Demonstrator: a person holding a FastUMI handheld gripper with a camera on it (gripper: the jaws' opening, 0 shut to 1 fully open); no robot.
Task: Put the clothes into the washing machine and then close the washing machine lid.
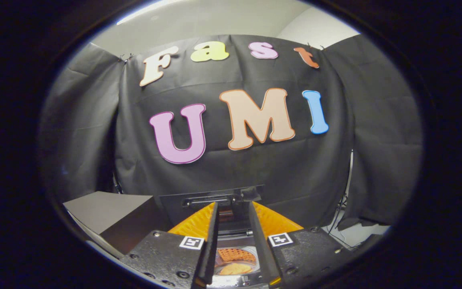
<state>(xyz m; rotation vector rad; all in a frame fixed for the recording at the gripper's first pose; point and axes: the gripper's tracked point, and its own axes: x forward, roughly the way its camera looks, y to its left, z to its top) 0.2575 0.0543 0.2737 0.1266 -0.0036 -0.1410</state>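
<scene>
The gripper (pixel 233 208) sits nearest, its two fingers (pixel 211 241) reaching forward with a narrow gap between them; they stand slightly apart and press on nothing. Down in that gap, below the fingertips, the washing machine (pixel 235 259) shows its open tub, a pale round rim with orange cloth inside it. Those clothes (pixel 235 257) look to be already in the tub, one piece with a dotted weave lying behind a smoother one. Just beyond the fingertips, behind the tub, the lid (pixel 211 200) stands raised, a dark panel with a long handle slot across it. Left of the washing machine a grey box (pixel 106 212) stands close by. Behind the lid hangs the booth's black cloth wall, and a thin cable (pixel 345 200) runs down it to the right of the washing machine.

As a judgement: the loading step seems done, since cloth lies in the tub and nothing is held. The closing is left, for the lid is still up. The gripper is held above the tub and level, pointed straight at the lid's handle, which suits reaching over its top edge to tip it down
</scene>
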